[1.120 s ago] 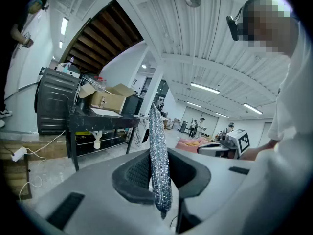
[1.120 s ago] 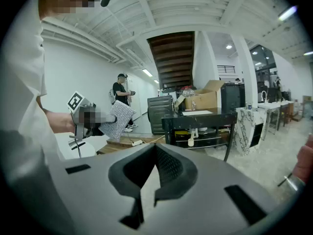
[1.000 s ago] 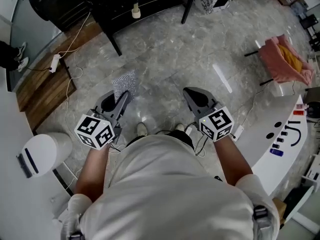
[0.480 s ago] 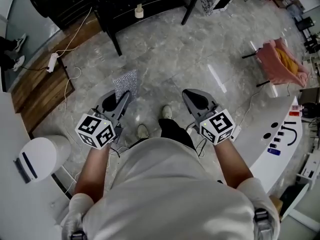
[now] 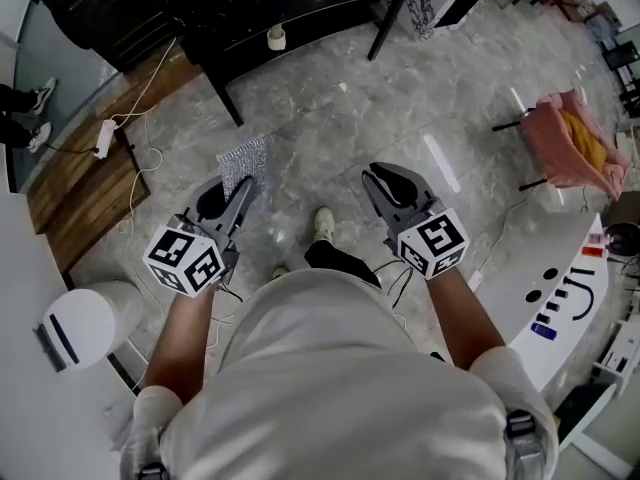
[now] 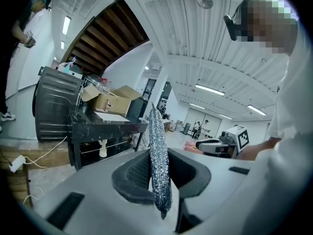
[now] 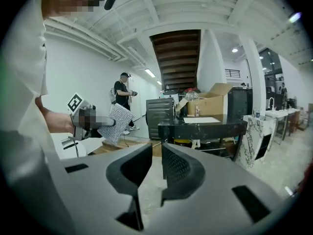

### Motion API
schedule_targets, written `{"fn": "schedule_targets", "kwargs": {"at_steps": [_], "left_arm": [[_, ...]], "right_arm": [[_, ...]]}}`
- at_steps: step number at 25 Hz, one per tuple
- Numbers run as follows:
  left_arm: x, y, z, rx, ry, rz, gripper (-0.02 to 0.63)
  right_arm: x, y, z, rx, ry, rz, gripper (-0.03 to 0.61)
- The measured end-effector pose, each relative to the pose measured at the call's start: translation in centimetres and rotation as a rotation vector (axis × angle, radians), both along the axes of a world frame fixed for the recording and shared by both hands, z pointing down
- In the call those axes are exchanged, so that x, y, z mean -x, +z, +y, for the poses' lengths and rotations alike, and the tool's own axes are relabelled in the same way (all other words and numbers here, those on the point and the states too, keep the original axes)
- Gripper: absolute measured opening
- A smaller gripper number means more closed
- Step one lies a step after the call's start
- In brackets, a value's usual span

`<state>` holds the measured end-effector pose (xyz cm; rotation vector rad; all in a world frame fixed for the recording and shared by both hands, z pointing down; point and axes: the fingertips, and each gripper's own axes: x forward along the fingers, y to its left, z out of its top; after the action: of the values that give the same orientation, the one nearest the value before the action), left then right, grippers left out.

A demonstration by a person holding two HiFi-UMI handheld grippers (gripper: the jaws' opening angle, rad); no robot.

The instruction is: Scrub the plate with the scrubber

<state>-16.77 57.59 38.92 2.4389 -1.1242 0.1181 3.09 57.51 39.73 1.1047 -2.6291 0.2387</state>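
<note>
Marble floor (image 5: 330, 118) below; my left claw (image 5: 244, 188) pinches the light, floppy scrubber (image 5: 245, 160) by its edge, right claw (image 5: 381, 177) closed, empty.

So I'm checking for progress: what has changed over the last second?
The person stepped forward: one white shoe swung ahead and the black table drew nearer. Unchanged: the left hand-held gripper stays shut on the silver mesh scrubber, the right hand-held gripper empty, jaws nearly together.

The scrubber (image 6: 159, 160) was rough, glittering silvery mesh. The left gripper (image 5: 243, 193) looked matt grey plastic. The floor (image 5: 330, 118) was glossy polished stone.
</note>
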Motion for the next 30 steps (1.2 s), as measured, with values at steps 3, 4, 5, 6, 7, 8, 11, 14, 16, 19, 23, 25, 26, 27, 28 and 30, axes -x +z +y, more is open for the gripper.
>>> {"fn": "schedule_targets", "kwargs": {"at_steps": [3, 4, 5, 6, 7, 8, 11, 14, 16, 19, 23, 25, 26, 27, 28, 30], "left_arm": [[-1.8, -0.6, -3.8, -0.003, -0.016, -0.005, 0.069], [-2.5, -0.8, -5.0, -0.004, -0.023, -0.007, 0.069], [-3.2, -1.0, -6.1, -0.006, -0.032, -0.012, 0.069], [-3.9, -1.1, -7.2, -0.009, -0.040, -0.017, 0.069], [-4.5, -1.3, -8.4, -0.012, -0.048, -0.021, 0.069], [-5.2, -1.4, -9.5, -0.014, -0.055, -0.023, 0.069], [-7.1, -1.5, -12.2, -0.017, -0.073, -0.025, 0.069], [-8.1, -1.8, -14.6, -0.016, -0.088, -0.034, 0.069], [-8.3, -1.9, -15.8, -0.010, -0.095, -0.041, 0.069], [-8.5, -1.9, -17.9, -0.004, -0.101, -0.040, 0.069], [-8.7, -1.6, -21.1, -0.007, -0.092, -0.032, 0.069], [-8.5, -1.5, -22.9, -0.008, -0.088, -0.019, 0.068], [-8.2, -1.4, -23.9, -0.011, -0.088, -0.011, 0.068], [-8.0, -1.4, -25.1, -0.015, -0.087, -0.003, 0.069], [-7.7, -1.3, -26.3, -0.017, -0.085, 0.004, 0.068], [-7.0, -1.1, -28.8, -0.018, -0.078, 0.013, 0.067]], "right_arm": [[-1.9, -0.6, -4.3, -0.014, -0.014, -0.005, 0.054], [-2.6, -0.7, -5.5, -0.015, -0.019, -0.007, 0.054], [-3.3, -1.0, -6.7, -0.018, -0.024, -0.009, 0.054], [-3.9, -1.2, -7.9, -0.023, -0.030, -0.010, 0.054], [-4.6, -1.4, -9.1, -0.030, -0.037, -0.009, 0.054], [-5.3, -1.4, -10.2, -0.036, -0.044, -0.006, 0.054], [-7.2, -0.9, -13.2, -0.037, -0.065, 0.005, 0.054], [-8.5, -0.7, -15.9, -0.033, -0.066, -0.007, 0.054], [-9.0, -0.6, -17.2, -0.033, -0.062, -0.021, 0.054], [-9.6, -0.4, -19.4, -0.034, -0.056, -0.025, 0.054], [-9.9, 0.2, -22.4, -0.026, -0.037, -0.024, 0.054], [-9.6, 0.5, -24.0, -0.018, -0.030, -0.020, 0.054], [-9.3, 0.6, -25.0, -0.015, -0.029, -0.014, 0.054], [-9.0, 0.8, -26.0, -0.015, -0.030, -0.003, 0.054], [-8.7, 0.9, -27.0, -0.017, -0.032, 0.012, 0.054], [-8.1, 1.0, -29.1, -0.017, -0.037, 0.040, 0.054]]}}
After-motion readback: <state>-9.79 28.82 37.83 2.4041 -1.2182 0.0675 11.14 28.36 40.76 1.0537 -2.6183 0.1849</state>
